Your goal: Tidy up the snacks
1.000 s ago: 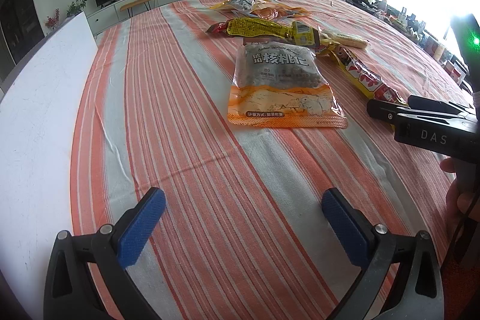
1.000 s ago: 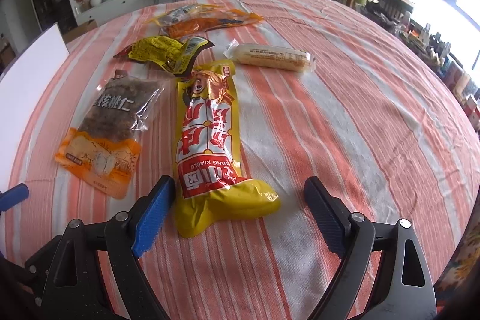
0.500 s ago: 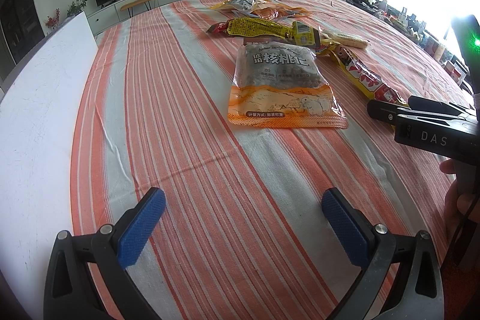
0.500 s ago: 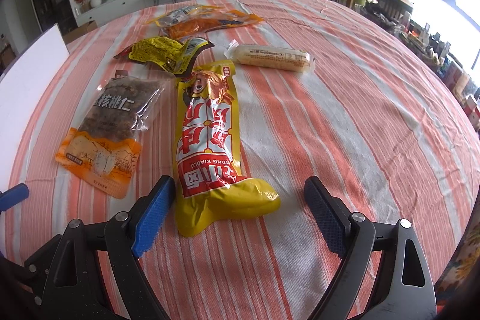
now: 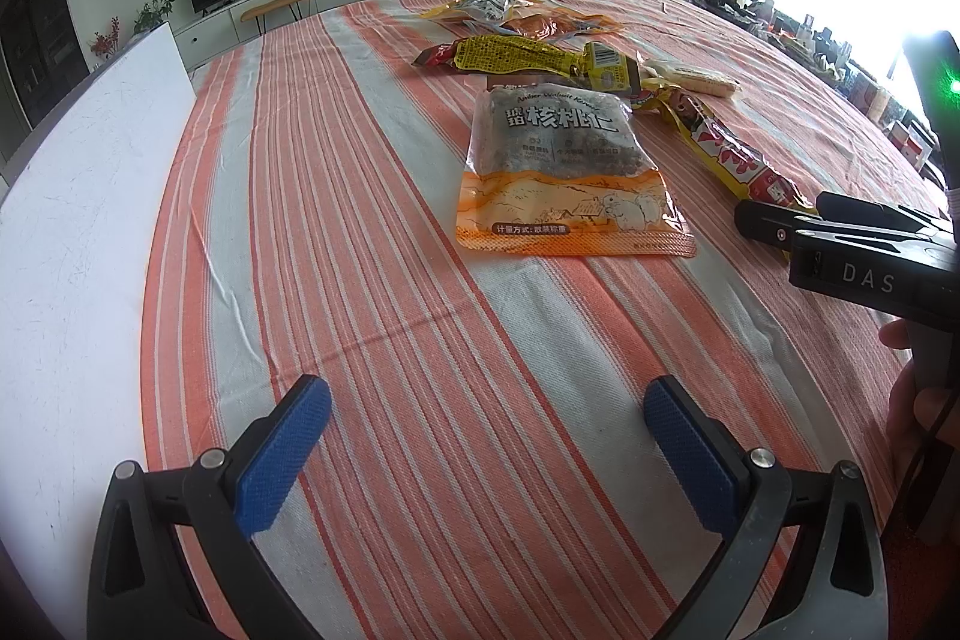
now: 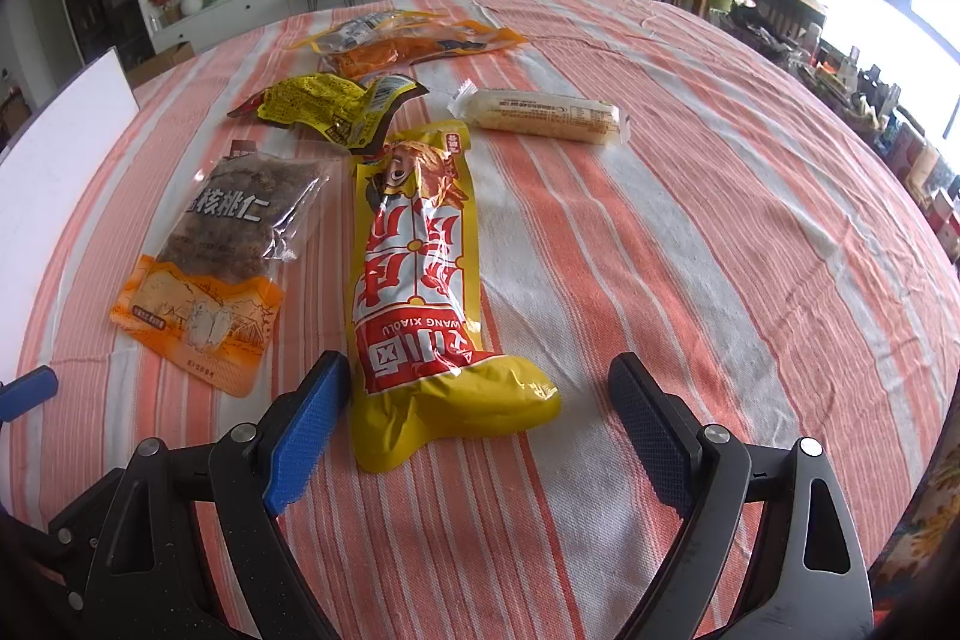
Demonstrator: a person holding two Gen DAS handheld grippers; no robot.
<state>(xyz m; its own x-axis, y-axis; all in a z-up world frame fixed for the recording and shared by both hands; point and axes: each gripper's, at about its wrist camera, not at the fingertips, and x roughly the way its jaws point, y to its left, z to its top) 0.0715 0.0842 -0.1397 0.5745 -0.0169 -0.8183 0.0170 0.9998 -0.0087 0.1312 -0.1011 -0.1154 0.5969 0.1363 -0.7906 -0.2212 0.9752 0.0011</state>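
Both jaws stand spread wide and hold nothing. On the right gripper [image 6: 480, 415] they straddle the near end of the long yellow pack [image 6: 420, 280]; the left gripper [image 5: 486, 436] hovers over bare striped cloth [image 5: 372, 280], with the walnut bag [image 5: 570, 172] well ahead at 12 o'clock.

Taken by size, the yellow pack is the largest: a puffy film sleeve, judged light, slick and easily crushed. Its pinched bottom end at 6 o'clock, right between the right pads, looks like the safest hold. The walnut bag lies just left of it, at about 10 o'clock from the right gripper. It is flat and probably denser, with a stiff sealed orange edge that would take a pinch better than the loose middle. At 12 o'clock, beyond both, the crumpled yellow wrapper [image 6: 336, 109] seems soft and nearly weightless. The orange pouch [image 6: 414, 43], farther off at 12, is thin, clear-fronted film. The pale roll [image 6: 543, 118], at 1 o'clock, is the smallest. It is probably soft bread that would dent, so it wants a gentle grip across its middle.

By count: five snacks, one of each, and two grippers.
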